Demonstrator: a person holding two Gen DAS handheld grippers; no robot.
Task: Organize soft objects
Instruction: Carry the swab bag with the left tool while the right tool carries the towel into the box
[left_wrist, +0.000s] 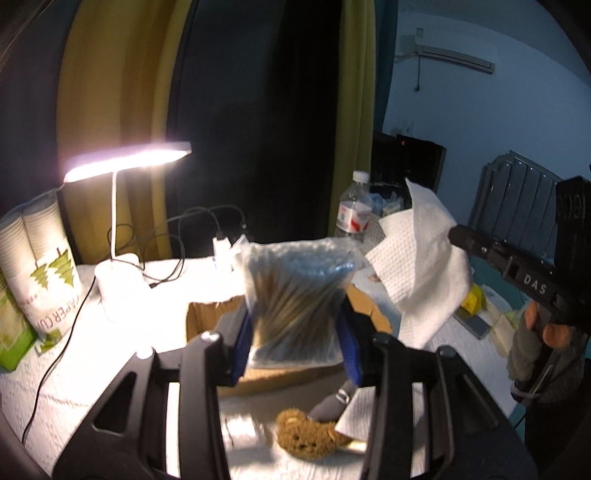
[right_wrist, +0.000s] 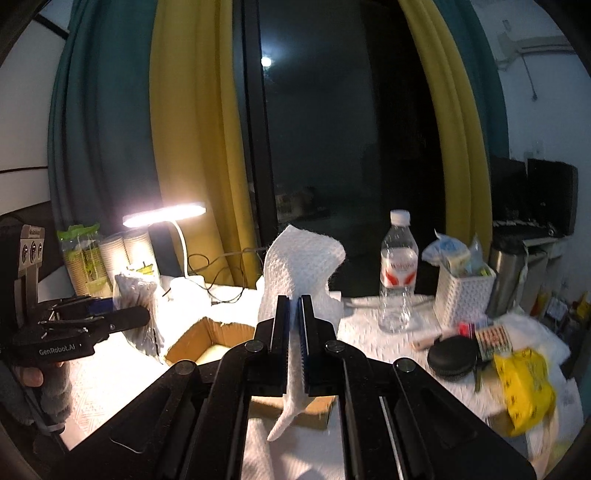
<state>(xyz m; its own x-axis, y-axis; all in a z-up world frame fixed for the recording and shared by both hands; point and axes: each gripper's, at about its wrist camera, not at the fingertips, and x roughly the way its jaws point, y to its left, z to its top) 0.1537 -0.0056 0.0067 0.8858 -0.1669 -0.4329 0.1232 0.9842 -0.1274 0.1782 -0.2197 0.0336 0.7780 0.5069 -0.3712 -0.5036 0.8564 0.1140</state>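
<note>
Left gripper (left_wrist: 295, 328): fingers clamped a clear bag of cotton swabs (left_wrist: 295, 295), held upright between the blue pads.
Right gripper (right_wrist: 294, 321): fingers pinched nearly closed on a white paper towel (right_wrist: 299, 262), which rose above the tips and trailed below.
Cardboard box (right_wrist: 207, 332): open, beyond both fingertips; contents unclear.
White lattice basket (right_wrist: 461, 295): right of right fingers, stuffed with small packets.
Brown sponge (left_wrist: 306, 435): below left fingers.

The paper towel (right_wrist: 295, 258) was white with an embossed dimple pattern. The curtain (right_wrist: 195, 129) was mustard yellow beside teal, the cardboard box (right_wrist: 199, 338) brown, and the paper cup pack (left_wrist: 44, 266) white (printed with green trees).
</note>
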